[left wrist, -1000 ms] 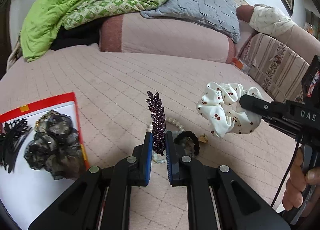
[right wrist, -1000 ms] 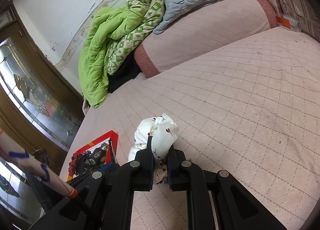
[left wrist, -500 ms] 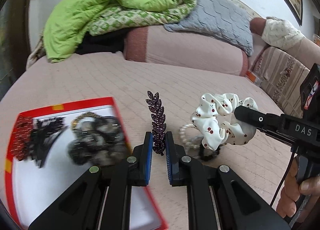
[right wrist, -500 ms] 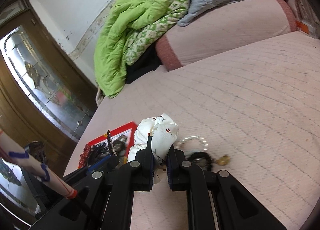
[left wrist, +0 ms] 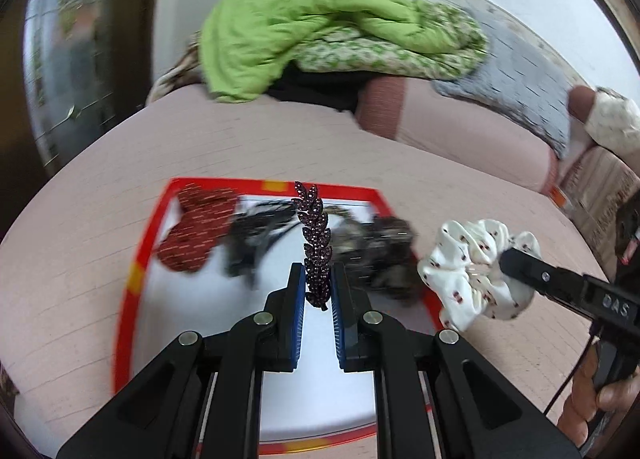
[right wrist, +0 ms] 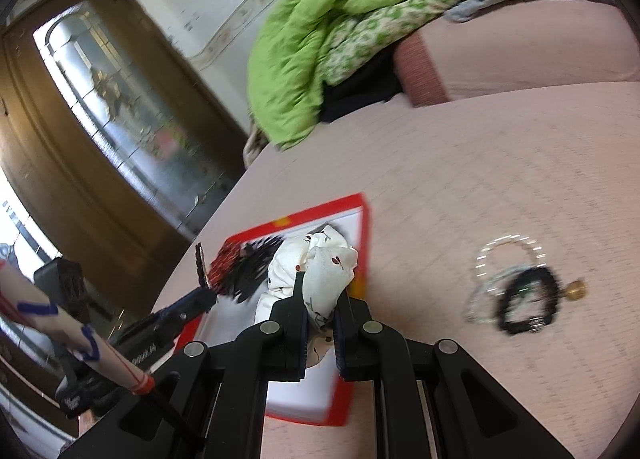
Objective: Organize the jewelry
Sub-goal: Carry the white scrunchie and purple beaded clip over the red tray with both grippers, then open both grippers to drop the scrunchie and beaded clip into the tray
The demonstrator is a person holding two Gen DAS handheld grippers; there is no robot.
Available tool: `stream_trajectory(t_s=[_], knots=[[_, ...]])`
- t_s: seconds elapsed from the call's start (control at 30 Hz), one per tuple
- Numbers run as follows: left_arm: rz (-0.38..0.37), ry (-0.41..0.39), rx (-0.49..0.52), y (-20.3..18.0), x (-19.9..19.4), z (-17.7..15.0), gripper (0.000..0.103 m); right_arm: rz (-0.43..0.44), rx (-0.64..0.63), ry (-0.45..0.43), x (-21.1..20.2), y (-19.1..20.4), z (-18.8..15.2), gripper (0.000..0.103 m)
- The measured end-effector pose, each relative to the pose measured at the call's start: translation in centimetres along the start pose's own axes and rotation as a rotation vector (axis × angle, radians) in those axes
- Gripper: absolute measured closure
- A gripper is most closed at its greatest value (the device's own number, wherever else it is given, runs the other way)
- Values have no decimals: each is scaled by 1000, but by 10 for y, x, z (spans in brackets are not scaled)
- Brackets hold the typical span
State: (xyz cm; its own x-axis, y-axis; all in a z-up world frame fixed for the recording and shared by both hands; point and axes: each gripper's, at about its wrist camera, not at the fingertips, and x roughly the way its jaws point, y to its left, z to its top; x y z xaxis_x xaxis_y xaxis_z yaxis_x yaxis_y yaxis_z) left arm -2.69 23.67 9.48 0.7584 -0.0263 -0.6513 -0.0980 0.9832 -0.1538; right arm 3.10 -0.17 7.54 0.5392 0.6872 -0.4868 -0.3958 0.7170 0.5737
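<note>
Holding a stiff, fragile leaf hair clip (left wrist: pixel 316 243) upright by its base, left claw (left wrist: pixel 317 291) hangs above the red-rimmed tray (left wrist: pixel 138 255). Right claw (right wrist: pixel 320 299) pinches the soft, light scrunchie (right wrist: pixel 316 271) at that tray's edge; bracelets (right wrist: pixel 516 291) lie on the bed, well apart from it.

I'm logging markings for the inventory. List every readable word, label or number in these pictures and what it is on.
"DAS" – white letters on the black body of the right gripper, seen from the left wrist camera.
White lettering on the body of the left gripper, seen from the right wrist camera: too blurred to read.
Red-bordered tray: yellow patches on the rim, no legible text.
</note>
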Motion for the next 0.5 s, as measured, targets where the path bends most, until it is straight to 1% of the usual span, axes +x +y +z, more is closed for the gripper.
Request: stream_trajectory(t_s=[0.13,0.3,0.5], knots=[[36,43,-37,23,10,-5,91,29,-23,37,22,19,-6,92],[79,83,-59,43,19,-10,91,55,-57,88,52,41,-15,91],[101,112,-56,54,30,-11,91,43,-70,132,80,52,-17,91]])
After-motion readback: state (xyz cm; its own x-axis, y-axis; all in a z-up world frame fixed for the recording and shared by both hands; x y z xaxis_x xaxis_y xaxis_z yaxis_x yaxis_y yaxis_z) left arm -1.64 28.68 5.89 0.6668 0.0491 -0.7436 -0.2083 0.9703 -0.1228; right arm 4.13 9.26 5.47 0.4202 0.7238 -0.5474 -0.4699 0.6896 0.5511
